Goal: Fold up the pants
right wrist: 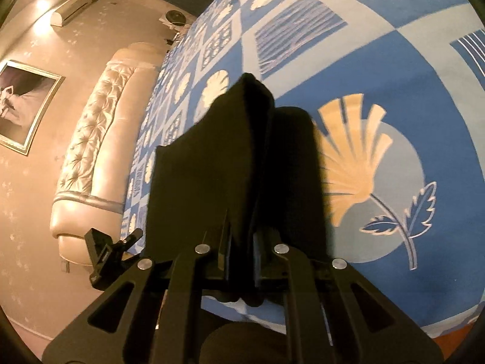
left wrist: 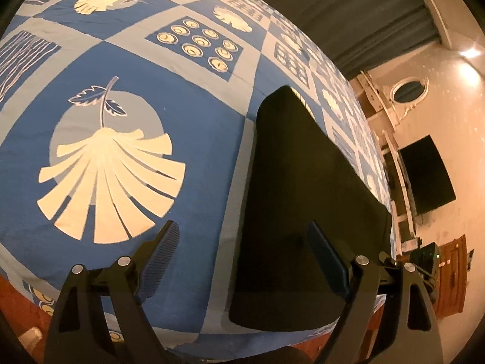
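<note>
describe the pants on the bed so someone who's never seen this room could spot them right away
Find the bed covered by a blue patchwork sheet printed with cream fan-shaped leaves. Near its edge lies a black cloth pair of pants, one end pinched in the right gripper. It is the only plain dark thing on that patterned cover.

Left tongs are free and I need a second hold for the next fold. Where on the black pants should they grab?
Take the near hem edge of the black pants, coming in low from the bed's near side. That edge lies flat just ahead of the open left tongs; the right tongs already pinch a raised fold.
</note>
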Available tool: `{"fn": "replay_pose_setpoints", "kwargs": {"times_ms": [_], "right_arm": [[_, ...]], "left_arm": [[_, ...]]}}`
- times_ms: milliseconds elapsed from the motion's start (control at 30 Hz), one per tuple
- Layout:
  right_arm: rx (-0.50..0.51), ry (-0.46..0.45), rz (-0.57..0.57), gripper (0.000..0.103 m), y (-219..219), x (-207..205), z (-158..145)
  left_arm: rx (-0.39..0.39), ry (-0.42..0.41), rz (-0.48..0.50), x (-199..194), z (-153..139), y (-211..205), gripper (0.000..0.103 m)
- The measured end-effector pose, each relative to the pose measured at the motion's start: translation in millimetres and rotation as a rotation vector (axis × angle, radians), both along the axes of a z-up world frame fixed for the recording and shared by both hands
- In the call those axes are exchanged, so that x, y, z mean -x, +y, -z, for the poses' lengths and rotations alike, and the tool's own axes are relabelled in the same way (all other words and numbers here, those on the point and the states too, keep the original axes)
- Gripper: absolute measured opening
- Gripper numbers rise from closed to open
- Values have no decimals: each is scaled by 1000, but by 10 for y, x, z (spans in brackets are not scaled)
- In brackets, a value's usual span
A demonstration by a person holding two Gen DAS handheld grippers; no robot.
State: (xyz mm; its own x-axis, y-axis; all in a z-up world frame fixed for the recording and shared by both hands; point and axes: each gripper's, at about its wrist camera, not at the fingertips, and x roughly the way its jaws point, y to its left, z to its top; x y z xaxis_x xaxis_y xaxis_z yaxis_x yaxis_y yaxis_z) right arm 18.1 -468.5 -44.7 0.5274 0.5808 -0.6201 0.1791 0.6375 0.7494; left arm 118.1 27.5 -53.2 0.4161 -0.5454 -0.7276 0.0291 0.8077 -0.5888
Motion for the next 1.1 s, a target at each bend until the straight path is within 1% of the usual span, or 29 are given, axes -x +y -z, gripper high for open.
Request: {"fn": "replay_pose_setpoints", "kwargs": {"times_ms": [167, 233, 267, 333, 367, 400, 433, 467, 533, 600, 700, 767, 833, 900, 1033, 1067, 1100], "right_arm": [[0, 28, -1, 10, -16, -35, 151], [-29, 29, 1, 11, -49, -30, 193], [-38, 23, 7, 13, -64, -8, 189], [-78, -2, 30, 27, -124, 46, 131], [-102, -19, 45, 45, -176, 65, 102], [-124, -34, 63, 59, -222, 93, 69], [-133, -39, 102, 85, -302, 148, 30], [-126, -35, 120, 91, -348, 177, 16], [-128, -17, 124, 91, -425, 233, 55], [-149, 13, 129, 91, -461, 262, 153], [-245, 45, 119, 91, -448, 234, 331], [-272, 59, 101, 91, -396, 172, 402], [-255, 61, 68, 91, -338, 132, 409], [-255, 58, 16, 91, -244, 77, 401], [-219, 68, -29, 91, -148, 48, 405], [-216, 68, -33, 91, -136, 37, 405], [-213, 68, -35, 91, -140, 32, 414]], "left_arm": [[-55, 44, 38, -39, 117, -83, 85], [-54, 45, 37, -46, 130, -73, 85], [-53, 46, 39, -50, 132, -70, 85], [-53, 45, 35, -37, 123, -58, 85], [-46, 41, 26, -30, 107, -36, 85], [-36, 38, 22, -25, 92, -17, 85], [-25, 33, 20, -21, 74, 8, 85], [-19, 26, 18, -5, 52, 39, 85], [-15, 8, 17, 19, 7, 106, 85], [21, 9, 28, 27, 8, 154, 85], [95, 59, 52, 7, 98, 161, 85], [123, 111, 70, -4, 178, 129, 85], [133, 131, 72, -2, 208, 102, 85], [139, 126, 86, 6, 203, 75, 85], [169, 139, 145, 41, 208, -43, 85], [166, 140, 162, 51, 206, -83, 85], [148, 130, 176, 68, 192, -129, 85]]}}
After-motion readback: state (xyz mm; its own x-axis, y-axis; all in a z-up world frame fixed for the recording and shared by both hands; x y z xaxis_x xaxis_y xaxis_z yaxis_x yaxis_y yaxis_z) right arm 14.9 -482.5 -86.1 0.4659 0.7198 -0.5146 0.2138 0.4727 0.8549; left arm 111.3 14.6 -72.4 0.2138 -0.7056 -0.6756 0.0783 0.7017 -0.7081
